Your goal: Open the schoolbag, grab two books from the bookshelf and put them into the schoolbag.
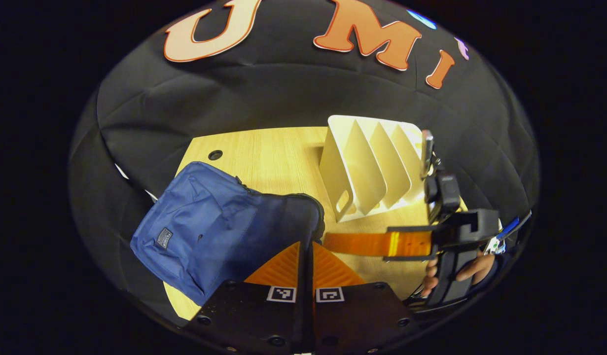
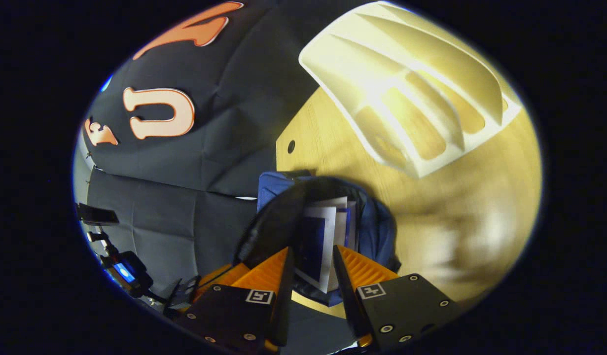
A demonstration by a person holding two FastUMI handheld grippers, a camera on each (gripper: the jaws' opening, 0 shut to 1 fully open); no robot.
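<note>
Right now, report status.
Left gripper shut on bag rim. Right gripper open around books in bag. Shelf empty. Nothing blocking.

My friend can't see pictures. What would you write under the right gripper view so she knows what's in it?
The right gripper holds books between its fingers over the open blue schoolbag. The bag lies on a wooden table, with an empty white bookshelf behind it.

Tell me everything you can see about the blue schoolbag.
The schoolbag is blue fabric with a small dark patch on its front, lying on the wooden table beside the white bookshelf. Its dark-edged mouth is open, with books showing inside. The left gripper looks shut on its rim.
</note>
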